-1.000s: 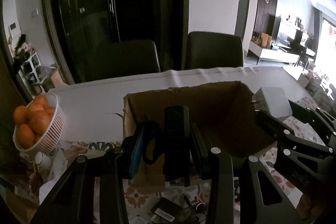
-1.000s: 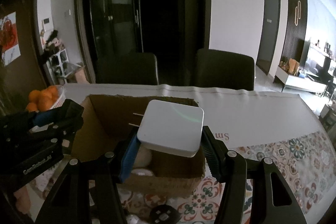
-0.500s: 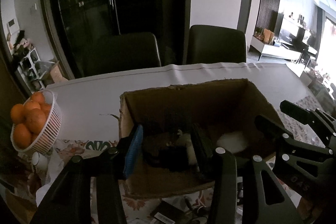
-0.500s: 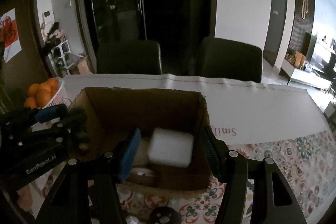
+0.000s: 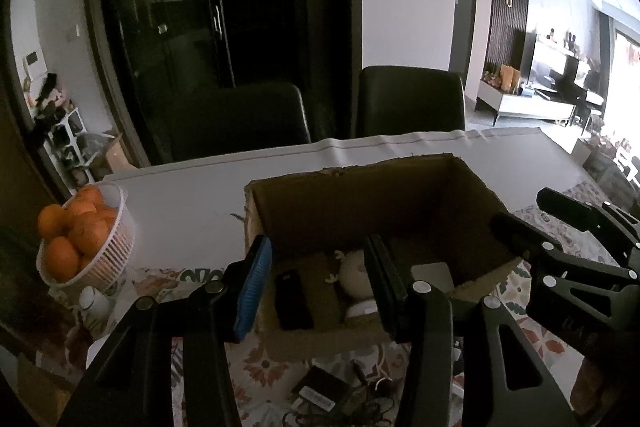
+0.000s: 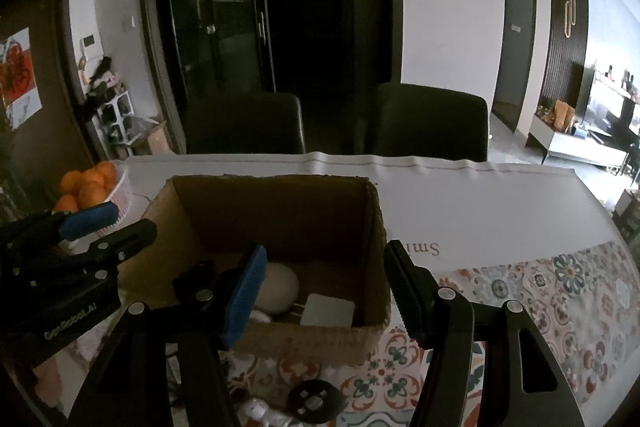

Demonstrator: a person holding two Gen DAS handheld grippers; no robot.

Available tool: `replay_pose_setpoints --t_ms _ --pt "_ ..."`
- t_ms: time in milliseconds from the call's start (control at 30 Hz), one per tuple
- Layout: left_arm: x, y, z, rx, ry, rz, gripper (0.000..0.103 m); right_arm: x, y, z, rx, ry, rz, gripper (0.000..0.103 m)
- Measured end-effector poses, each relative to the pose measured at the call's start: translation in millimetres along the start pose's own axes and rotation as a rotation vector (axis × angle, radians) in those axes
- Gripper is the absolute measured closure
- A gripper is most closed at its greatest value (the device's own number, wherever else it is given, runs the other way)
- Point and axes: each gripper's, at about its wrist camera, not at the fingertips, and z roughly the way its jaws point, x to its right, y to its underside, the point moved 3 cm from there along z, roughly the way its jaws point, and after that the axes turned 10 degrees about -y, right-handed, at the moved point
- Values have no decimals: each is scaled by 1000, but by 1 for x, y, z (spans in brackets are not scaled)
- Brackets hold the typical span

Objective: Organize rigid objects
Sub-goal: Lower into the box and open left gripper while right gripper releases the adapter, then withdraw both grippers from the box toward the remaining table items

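We hold both tongs, left gripper point(image 5: 318, 285) and right gripper point(image 6: 324, 287), spread and empty above the cardboard box point(image 6: 280, 195). Inside it lie a black remote point(image 5: 293, 305), long axis running toward the box's far wall, a white square case point(image 6: 328, 310) and a round pale object point(image 6: 277, 287). Small dark items point(image 5: 316, 393) remain just before the box.
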Motion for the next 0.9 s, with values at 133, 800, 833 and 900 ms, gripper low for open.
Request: replay_pose_setpoints --t_ms 133,800,833,900 --pt "-4 8 -10 -2 -2 -9 54 -4 3 -11 21 8 -1 39" --pt "-16 45 -58 43 -40 3 27 -24 27 -53 72 32 -7 15" --pt "-16 47 -59 45 -42 4 25 -24 29 -54 73 33 -5 13" --pt "-18 52 -60 49 -51 5 21 -25 33 -55 74 36 -4 10"
